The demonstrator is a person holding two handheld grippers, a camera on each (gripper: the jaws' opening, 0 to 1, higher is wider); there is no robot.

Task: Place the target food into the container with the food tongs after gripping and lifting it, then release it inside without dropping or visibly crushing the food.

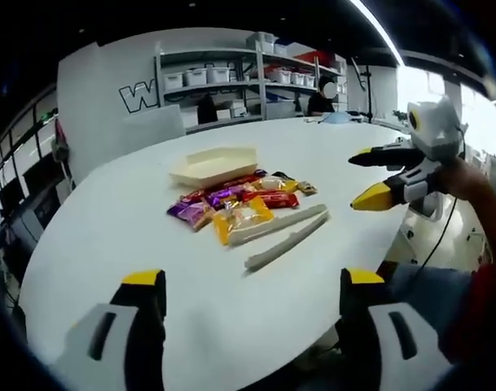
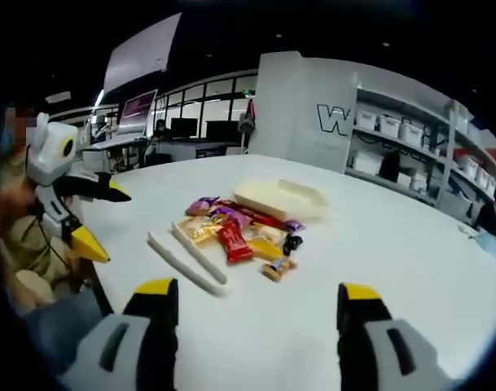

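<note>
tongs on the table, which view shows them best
The left gripper view: the tongs lie nearest the camera, unobstructed in front of the snack packets. The right gripper view shows the tongs beside the pile, equally clear but thinner.

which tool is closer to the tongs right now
Hard to call; perhaps the right tool, but only slightly. It hovers open off one side of the tongs, above the table edge. The left tool hangs open on the near side, also apart from them.

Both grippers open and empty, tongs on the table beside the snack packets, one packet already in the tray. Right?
Not quite: the tray has no packet in it; all the snack packets lie on the table beside it, as the left gripper view shows. The tongs do lie beside them, both grippers open and empty.
</note>
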